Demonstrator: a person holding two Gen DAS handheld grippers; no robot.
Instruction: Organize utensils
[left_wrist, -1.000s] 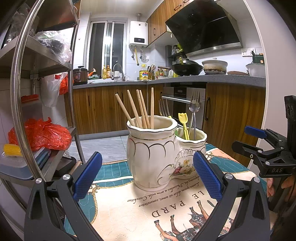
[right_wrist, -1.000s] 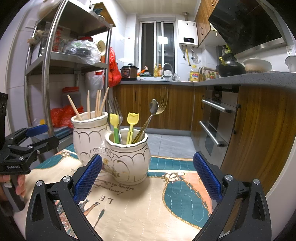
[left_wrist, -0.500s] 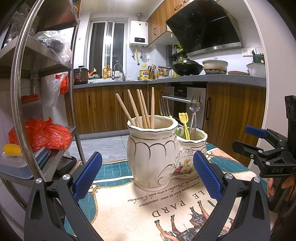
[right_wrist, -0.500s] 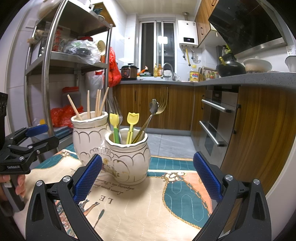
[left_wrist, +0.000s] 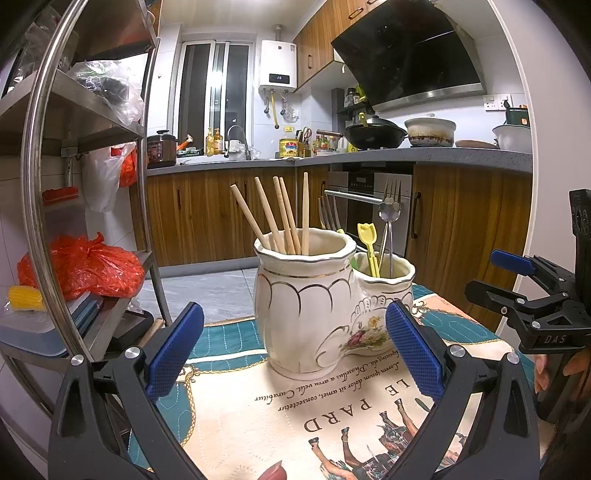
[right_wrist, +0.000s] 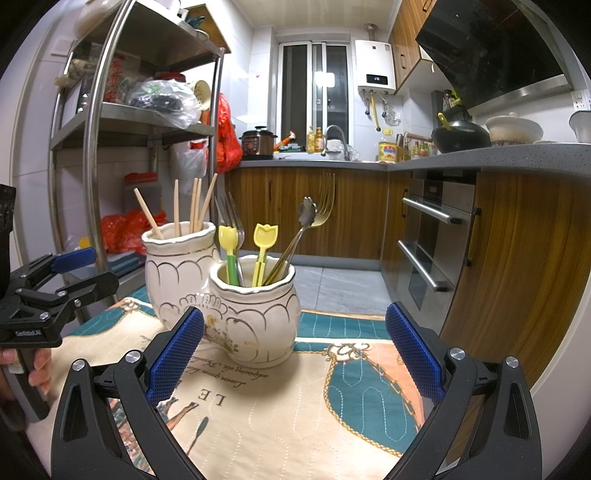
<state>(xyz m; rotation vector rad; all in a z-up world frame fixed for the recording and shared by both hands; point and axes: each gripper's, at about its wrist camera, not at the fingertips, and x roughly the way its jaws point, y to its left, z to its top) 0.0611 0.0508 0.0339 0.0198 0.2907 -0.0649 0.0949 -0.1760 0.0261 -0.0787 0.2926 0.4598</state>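
Observation:
A white double ceramic holder (left_wrist: 310, 306) stands on a printed table mat (left_wrist: 280, 410). Its taller pot holds several wooden chopsticks (left_wrist: 284, 214). Its shorter pot (right_wrist: 255, 314) holds two yellow tulip-topped picks (right_wrist: 263, 247), metal forks (right_wrist: 231, 218) and a spoon (right_wrist: 306, 214). My left gripper (left_wrist: 295, 354) is open and empty, just short of the holder. My right gripper (right_wrist: 295, 354) is open and empty, facing the shorter pot. Each gripper shows at the edge of the other's view: the right one (left_wrist: 517, 280) and the left one (right_wrist: 70, 273).
A steel shelf rack (right_wrist: 96, 122) with bags and boxes stands left of the table. Wooden kitchen cabinets (right_wrist: 517, 266), an oven (right_wrist: 432, 240) and a counter with pots lie beyond the table's far edge.

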